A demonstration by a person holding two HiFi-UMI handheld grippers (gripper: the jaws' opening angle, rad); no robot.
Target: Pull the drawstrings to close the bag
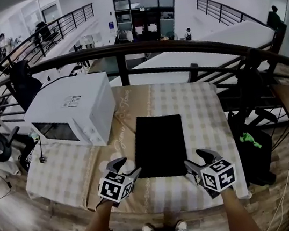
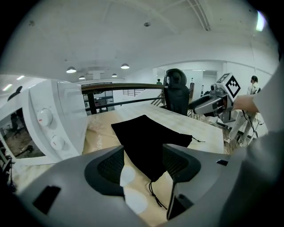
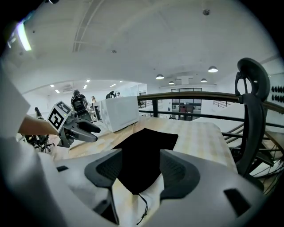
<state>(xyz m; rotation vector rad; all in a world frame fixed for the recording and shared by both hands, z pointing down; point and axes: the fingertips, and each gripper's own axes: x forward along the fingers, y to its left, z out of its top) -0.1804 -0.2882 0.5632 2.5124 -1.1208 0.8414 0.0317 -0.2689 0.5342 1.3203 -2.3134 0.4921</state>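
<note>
A flat black drawstring bag (image 1: 160, 145) lies on the checked tablecloth (image 1: 198, 109), its near edge toward me. My left gripper (image 1: 126, 167) hovers open just off the bag's near left corner, and my right gripper (image 1: 195, 159) stands open off the near right corner. In the left gripper view the bag (image 2: 146, 139) shows beyond the open jaws, and a thin black drawstring (image 2: 155, 197) trails from its corner onto the cloth. The right gripper view has the bag (image 3: 142, 155) and its other drawstring (image 3: 143, 208) between and below the open jaws. Neither gripper holds anything.
A white microwave (image 1: 73, 110) stands on the table's left part, close to the bag's far left. A dark railing (image 1: 139, 48) runs behind the table. A black chair (image 1: 251, 139) with a green item sits off the table's right edge.
</note>
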